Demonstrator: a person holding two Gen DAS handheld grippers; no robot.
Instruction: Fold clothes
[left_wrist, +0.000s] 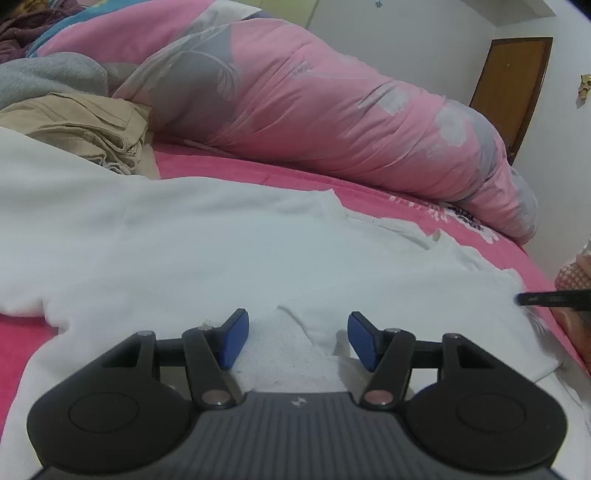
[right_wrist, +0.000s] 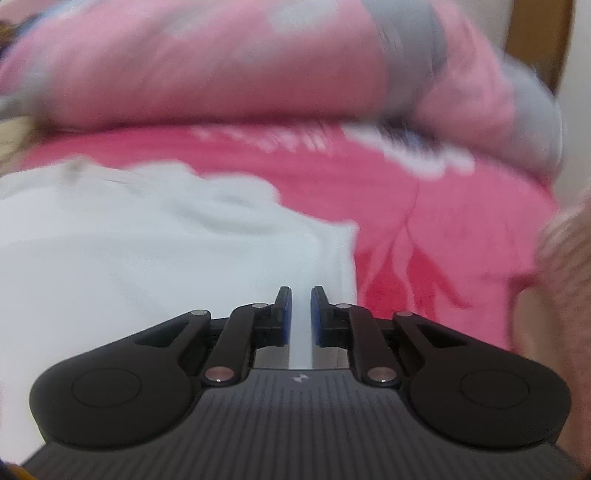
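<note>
- The left gripper (left_wrist: 297, 334) has its blue pads (left_wrist: 233, 341) set apart, with a raised fold of the white shirt (left_wrist: 207, 240) between them; neither pad presses on the cloth.
- The right gripper (right_wrist: 301, 314) has its jaws nearly together, a thin strip of white cloth showing in the slit between the pads (right_wrist: 285, 314); whether they pinch it, the blurred picture does not tell.
- The shirt lies spread on the pink sheet (left_wrist: 491, 254), flat for the most part, with a small notch-shaped fold just ahead of the left pads and its edge running out toward the right side of the bed.
- In the right view the shirt fills the left half, and its edge drops away just right of the fingers onto the sheet (right_wrist: 424, 221).
- A dark slim tip (left_wrist: 550, 297) pokes in at the right edge of the left view, over the shirt's far corner.
- Beyond the shirt lies a rolled pink and grey quilt (left_wrist: 332, 110).
- Folded beige trousers (left_wrist: 85, 129) sit at the left, with a grey garment (left_wrist: 48, 74) behind them.
- A brown door (left_wrist: 517, 88) stands in the white wall at the back.
</note>
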